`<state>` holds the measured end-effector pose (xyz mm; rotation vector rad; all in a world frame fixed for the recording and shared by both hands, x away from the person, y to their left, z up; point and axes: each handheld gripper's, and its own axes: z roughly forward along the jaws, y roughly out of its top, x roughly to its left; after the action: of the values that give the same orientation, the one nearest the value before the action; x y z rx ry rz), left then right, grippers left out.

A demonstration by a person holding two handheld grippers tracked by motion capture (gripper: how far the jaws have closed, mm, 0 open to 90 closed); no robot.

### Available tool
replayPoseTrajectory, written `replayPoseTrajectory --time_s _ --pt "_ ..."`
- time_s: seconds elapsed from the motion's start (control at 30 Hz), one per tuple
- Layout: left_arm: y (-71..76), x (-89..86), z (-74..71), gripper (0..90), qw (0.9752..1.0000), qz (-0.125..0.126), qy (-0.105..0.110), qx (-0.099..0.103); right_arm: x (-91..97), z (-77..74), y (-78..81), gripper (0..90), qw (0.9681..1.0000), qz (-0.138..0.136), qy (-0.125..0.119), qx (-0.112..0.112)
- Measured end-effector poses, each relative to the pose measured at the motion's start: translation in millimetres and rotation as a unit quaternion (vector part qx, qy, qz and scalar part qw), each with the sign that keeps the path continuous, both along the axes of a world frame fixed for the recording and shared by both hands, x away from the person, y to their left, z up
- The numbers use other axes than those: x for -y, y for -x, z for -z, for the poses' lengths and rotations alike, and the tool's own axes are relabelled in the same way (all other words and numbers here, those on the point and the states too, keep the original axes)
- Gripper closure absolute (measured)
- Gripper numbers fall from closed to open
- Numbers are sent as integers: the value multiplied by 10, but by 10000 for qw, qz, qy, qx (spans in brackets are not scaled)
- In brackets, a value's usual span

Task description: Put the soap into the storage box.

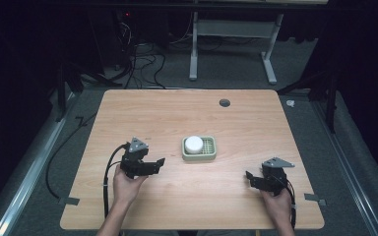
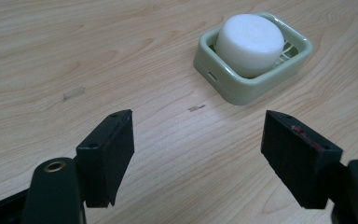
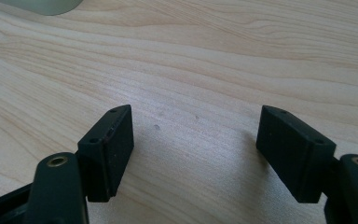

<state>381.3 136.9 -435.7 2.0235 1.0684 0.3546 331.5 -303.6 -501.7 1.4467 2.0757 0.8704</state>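
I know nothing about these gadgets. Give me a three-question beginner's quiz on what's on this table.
1. True or false: the white puck sits inside the green tray.
2. Which gripper is nearer the tray: A left gripper, B right gripper?
3. Fill in: both grippers' jaws are ____.

Key: 1 true. 2 A. 3 open, holding nothing.

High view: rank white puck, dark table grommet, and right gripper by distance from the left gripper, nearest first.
From the left gripper:
1. White puck, just ahead and to its right, sitting in the green dish at the table's middle.
2. Right gripper, across the near edge on the right side.
3. Dark grommet, at the far edge, right of centre.
The last two are fairly close to call.
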Motion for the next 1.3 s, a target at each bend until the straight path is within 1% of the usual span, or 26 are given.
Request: replayPoseTrajectory --time_s 0.2,0.23,0.4,0.77,1.2,1.3 --pt "34 -53 29 260 10000 -53 69 -33 0 0 0 282 10000 -4 1 2" --pt "41 -59 34 259 9999 -75 49 -47 0 0 0 282 10000 -1 -1 0" --pt "75 -88 51 257 9999 -117 87 -33 0 0 0 281 10000 0 2 -1" --pt "137 -156 175 257 9996 -230 18 -147 0 0 0 282 10000 -3 2 3" --pt "187 -216 311 255 9991 -347 6 -244 0 0 0 282 10000 -1 2 1" --pt "197 -222 349 255 9990 -369 -43 -259 0 0 0 282 10000 -1 2 0"
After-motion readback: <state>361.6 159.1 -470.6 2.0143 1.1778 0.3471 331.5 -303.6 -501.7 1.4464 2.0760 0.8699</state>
